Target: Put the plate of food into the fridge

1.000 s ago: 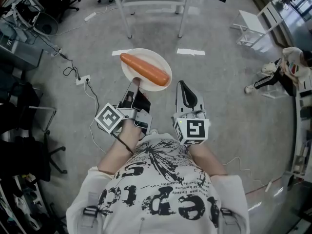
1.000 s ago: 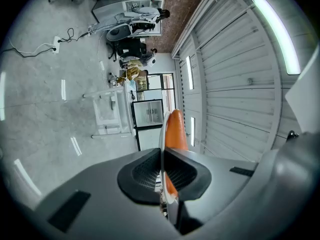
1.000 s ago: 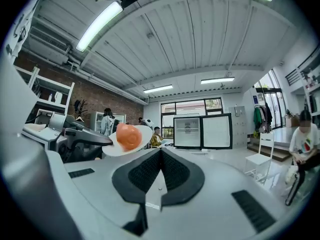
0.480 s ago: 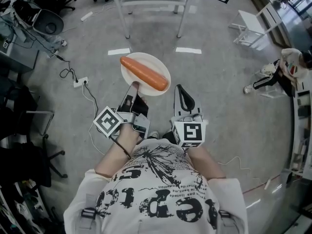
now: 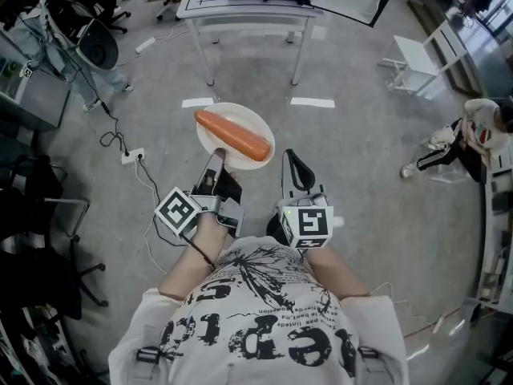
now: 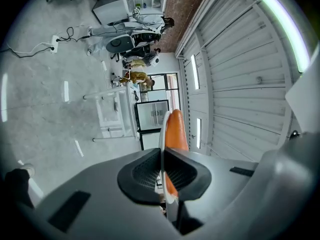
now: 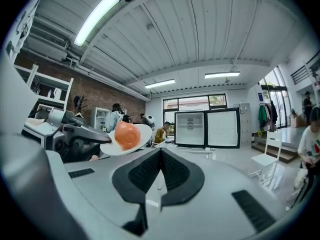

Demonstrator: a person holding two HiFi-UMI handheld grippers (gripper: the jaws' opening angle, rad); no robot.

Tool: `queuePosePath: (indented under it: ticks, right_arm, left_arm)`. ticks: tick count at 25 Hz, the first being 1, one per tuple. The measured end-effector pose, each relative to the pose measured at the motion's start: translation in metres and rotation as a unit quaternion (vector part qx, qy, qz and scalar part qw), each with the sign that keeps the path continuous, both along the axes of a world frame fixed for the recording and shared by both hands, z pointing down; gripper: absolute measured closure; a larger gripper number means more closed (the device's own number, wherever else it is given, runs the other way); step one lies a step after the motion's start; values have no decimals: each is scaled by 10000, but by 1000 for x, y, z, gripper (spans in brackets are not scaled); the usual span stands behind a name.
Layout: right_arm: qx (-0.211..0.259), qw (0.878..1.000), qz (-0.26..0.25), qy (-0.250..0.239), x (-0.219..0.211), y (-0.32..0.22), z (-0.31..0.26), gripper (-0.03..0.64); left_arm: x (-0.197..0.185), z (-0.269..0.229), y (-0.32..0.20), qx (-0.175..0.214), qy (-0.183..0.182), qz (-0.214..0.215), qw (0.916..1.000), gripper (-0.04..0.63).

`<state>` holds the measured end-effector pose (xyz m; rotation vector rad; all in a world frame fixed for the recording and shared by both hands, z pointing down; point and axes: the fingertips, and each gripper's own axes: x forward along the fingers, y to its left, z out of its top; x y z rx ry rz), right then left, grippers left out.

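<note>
Plate (image 5: 244,112) with carrot (image 5: 232,134) is mid-air above the floor, rim pinched in left tongs (image 5: 218,157). Right tongs (image 5: 293,163) closed, empty. Hold plate level so carrot can't roll. Use right for the fridge (image 7: 206,128) door.

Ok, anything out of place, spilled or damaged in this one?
Nothing spilled or broken. The plate is held above the floor by its near rim alone, pinched in the left gripper. The carrot lies loose across it, one end reaching the rim. The right gripper is shut and empty beside it.
</note>
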<state>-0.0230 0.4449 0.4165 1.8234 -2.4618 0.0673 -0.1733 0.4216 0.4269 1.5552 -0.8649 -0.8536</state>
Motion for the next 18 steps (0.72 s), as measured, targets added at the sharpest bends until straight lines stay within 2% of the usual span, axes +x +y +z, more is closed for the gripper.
queuePosePath:
  ticks: [9, 15, 18]
  right_arm:
    - [194, 9996, -201, -7, 61, -84, -14, 615]
    - [217, 9994, -252, 34, 113, -136, -16, 615]
    - [196, 9996, -226, 9, 129, -153, -16, 615]
  left_arm:
    - [59, -14, -76, 199, 42, -221, 9995, 569]
    - [107, -20, -126, 387, -126, -347, 9986, 569]
    - [122, -20, -143, 325, -51, -332, 9989, 569]
